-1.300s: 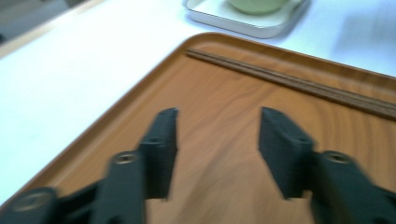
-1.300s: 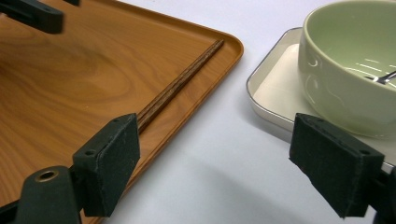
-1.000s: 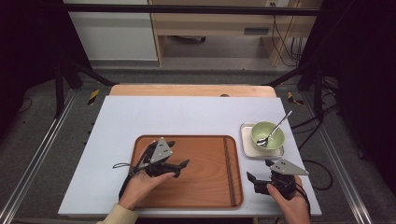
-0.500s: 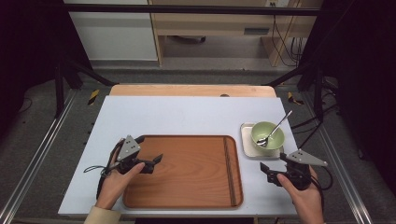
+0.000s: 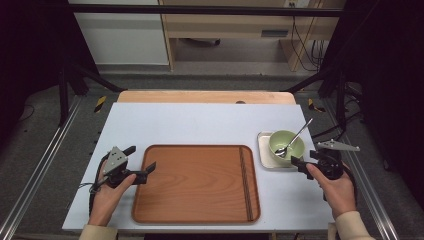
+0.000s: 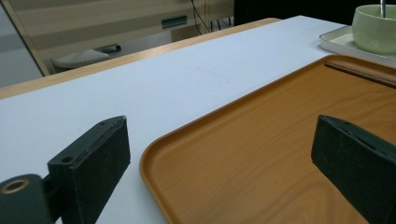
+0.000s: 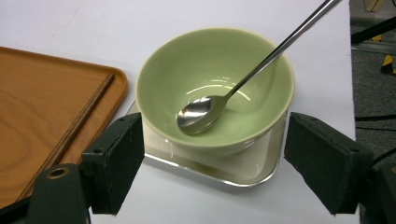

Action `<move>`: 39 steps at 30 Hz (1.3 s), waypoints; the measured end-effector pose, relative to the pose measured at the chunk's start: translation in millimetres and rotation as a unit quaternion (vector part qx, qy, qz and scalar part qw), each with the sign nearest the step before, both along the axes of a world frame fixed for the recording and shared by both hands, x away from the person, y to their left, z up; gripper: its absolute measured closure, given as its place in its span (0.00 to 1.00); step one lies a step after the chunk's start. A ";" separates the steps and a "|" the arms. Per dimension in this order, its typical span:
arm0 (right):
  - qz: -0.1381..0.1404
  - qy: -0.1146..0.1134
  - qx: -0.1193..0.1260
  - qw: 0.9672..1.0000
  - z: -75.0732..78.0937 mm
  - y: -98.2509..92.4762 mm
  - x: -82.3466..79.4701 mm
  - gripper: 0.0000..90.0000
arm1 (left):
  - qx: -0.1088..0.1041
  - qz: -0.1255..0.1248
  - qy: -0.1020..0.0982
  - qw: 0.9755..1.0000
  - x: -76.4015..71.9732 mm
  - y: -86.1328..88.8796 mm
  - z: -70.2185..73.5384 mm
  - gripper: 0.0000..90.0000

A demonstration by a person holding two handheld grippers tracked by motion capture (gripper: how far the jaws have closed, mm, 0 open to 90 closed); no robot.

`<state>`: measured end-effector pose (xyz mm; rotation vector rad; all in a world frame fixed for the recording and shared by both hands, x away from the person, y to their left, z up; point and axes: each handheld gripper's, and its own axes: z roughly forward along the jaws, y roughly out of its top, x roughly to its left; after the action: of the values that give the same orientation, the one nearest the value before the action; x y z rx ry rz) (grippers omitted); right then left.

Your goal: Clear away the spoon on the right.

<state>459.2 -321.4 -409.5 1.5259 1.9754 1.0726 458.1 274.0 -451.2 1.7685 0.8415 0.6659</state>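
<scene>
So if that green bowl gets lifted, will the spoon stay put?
Probably not. The spoon leans loosely on the rim, its long handle overhanging, so tilting could swing or slide it out. The green bowl looks glazed and rigid, likely slippery and breakable. The small tray beneath may stay behind.

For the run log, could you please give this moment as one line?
left gripper: open, at wooden tray corner | right gripper: open, jaws just closing, astride green bowl | spoon: in bowl
</scene>
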 end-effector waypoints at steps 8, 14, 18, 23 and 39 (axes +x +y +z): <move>-0.004 0.021 -0.006 1.000 2.9 -11.2 17.1 0.24 | -0.013 0.008 -0.015 1.000 -1.8 12.1 1.1 0.04; -0.004 0.031 -0.004 0.999 7.3 -18.2 31.3 0.27 | -0.016 0.011 -0.029 0.999 -5.9 20.1 2.7 0.04; -0.001 0.036 -0.002 0.999 8.9 -20.4 40.5 0.30 | -0.022 0.019 -0.037 0.999 -9.0 25.1 3.3 0.04; -0.001 0.041 0.000 0.999 10.2 -23.1 50.7 0.32 | -0.024 0.022 -0.037 0.999 -10.0 27.0 2.6 0.04; -0.016 0.052 0.029 0.998 1.7 -33.0 78.7 0.40 | -0.024 0.045 -0.029 0.998 -17.0 43.4 -4.3 0.04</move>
<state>538.0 -354.4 -407.8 1.6683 1.9970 1.0668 441.1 317.4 -455.5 1.6689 0.8931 0.7469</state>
